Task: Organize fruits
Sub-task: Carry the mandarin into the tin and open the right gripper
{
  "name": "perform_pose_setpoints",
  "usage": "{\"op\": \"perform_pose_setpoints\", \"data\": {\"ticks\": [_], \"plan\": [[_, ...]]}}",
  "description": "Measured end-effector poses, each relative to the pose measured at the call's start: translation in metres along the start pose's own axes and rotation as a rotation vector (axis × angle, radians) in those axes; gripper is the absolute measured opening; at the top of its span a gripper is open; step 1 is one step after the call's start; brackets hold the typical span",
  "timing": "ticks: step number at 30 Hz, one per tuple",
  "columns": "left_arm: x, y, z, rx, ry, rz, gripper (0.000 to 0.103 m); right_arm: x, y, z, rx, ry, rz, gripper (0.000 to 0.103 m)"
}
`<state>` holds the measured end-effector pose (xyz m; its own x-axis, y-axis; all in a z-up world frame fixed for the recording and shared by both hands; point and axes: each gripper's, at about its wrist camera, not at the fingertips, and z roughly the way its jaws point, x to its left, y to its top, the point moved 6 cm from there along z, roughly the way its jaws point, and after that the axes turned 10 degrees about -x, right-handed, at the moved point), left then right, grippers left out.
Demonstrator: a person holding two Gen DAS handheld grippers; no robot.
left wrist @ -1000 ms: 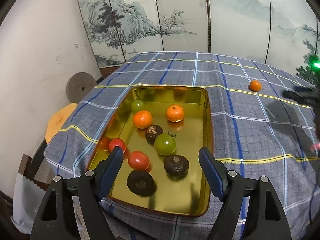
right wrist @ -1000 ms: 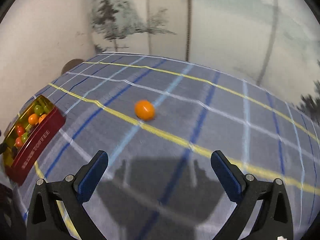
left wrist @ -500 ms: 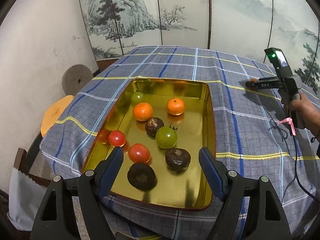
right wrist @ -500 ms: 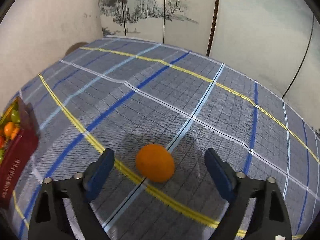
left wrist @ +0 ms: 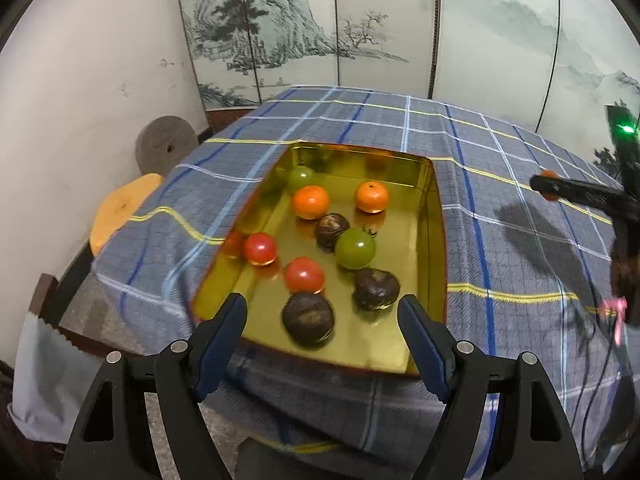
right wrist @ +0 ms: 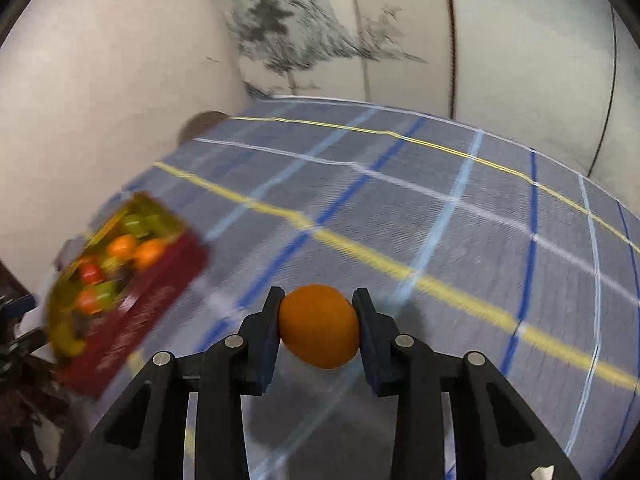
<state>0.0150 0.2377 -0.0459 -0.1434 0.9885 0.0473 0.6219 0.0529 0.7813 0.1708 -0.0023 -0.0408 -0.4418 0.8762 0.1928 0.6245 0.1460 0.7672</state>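
My right gripper [right wrist: 318,306] is shut on an orange mandarin [right wrist: 319,326] and holds it above the checked tablecloth; it also shows in the left wrist view [left wrist: 550,184] at the far right. The gold tin tray [left wrist: 436,240] with red outer walls [right wrist: 140,316] holds two mandarins [left wrist: 310,201], two red tomatoes [left wrist: 305,275], two green tomatoes [left wrist: 355,248] and three dark brown fruits [left wrist: 308,319]. My left gripper [left wrist: 322,332] is open and empty, hovering at the tray's near edge.
The table [left wrist: 520,264] carries a blue checked cloth. An orange stool [left wrist: 124,208] and a round grey stone disc [left wrist: 166,145] stand left of the table by the wall. A painted folding screen [left wrist: 360,28] stands behind. A cable [left wrist: 592,384] hangs at the right.
My right gripper closed on the loose mandarin and lifted it, swinging left so the tray is nearer in view. My left gripper pulled back slightly from the tray.
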Motion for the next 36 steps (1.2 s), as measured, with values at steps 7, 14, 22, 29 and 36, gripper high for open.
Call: {"op": "perform_pose_setpoints", "data": {"ticks": [7, 14, 22, 29, 36], "plan": [[0.014, -0.008, -0.029, -0.025, 0.053, 0.027, 0.078, 0.08, -0.009, -0.04, -0.04, 0.112, -0.029, 0.032], [0.028, -0.019, -0.044, -0.032, 0.082, 0.029, 0.078, 0.129, 0.004, -0.041, -0.052, 0.175, -0.066, 0.032], [0.041, -0.031, -0.043, -0.01, 0.094, 0.023, 0.078, 0.168, 0.013, -0.02, -0.028, 0.206, -0.091, 0.033], [0.051, -0.037, -0.04, -0.002, 0.105, 0.011, 0.078, 0.185, 0.013, 0.011, 0.016, 0.212, -0.101, 0.033], [0.061, -0.042, -0.036, 0.013, 0.11, -0.006, 0.078, 0.197, 0.008, 0.034, 0.051, 0.208, -0.112, 0.033]]}}
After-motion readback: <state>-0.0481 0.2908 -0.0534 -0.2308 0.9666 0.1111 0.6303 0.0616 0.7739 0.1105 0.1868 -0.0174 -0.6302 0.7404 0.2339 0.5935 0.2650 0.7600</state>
